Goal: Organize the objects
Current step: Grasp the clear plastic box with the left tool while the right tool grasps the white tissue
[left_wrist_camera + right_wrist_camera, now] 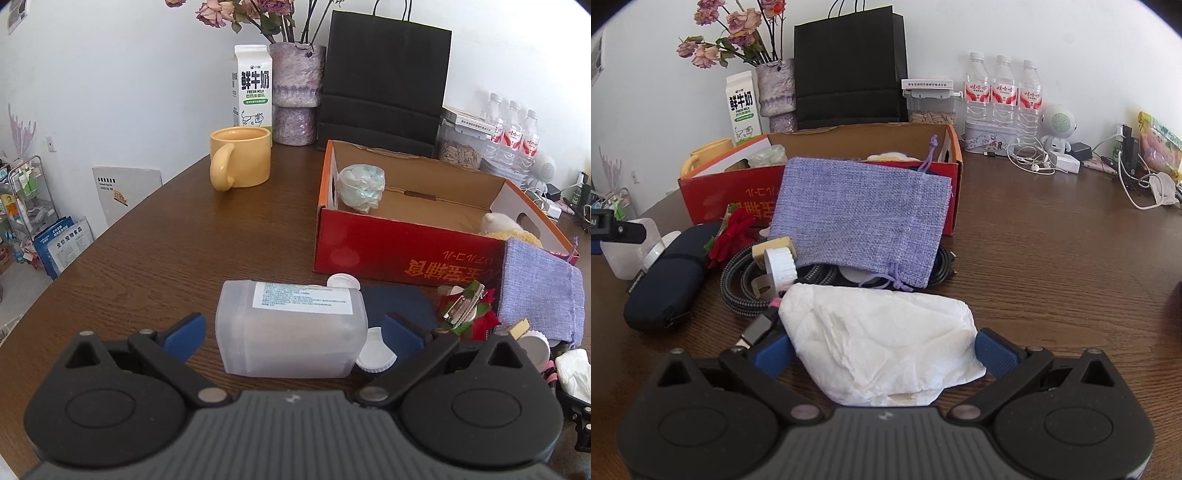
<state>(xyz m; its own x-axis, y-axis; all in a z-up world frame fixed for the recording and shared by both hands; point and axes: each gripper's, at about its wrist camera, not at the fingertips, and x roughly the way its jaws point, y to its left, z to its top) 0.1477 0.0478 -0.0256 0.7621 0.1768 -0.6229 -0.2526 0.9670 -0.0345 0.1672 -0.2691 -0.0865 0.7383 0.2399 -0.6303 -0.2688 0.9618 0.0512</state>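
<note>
Across the lower middle of the left wrist view, the left gripper is spreading its blue fingers wide on either side of a translucent plastic container that is lying on its side on the wooden table, label up. Neither finger appears to be touching it, so the container is probably being lined up for a grasp rather than held. A white cap is sitting against its right end, near the right finger, and could get in the way when the fingers close.

Low in the right wrist view, the right gripper is also standing wide, with a crumpled white tissue wad filling the gap; whether the pads are pressing it I cannot tell.

Beyond, at mid-frame, the red cardboard box is sitting open-topped, apparently the collecting place, since a wrapped bundle is already lying inside. Leaning against its front wall, a purple drawstring pouch is resting over a coiled braided cable, beside a navy case.
</note>
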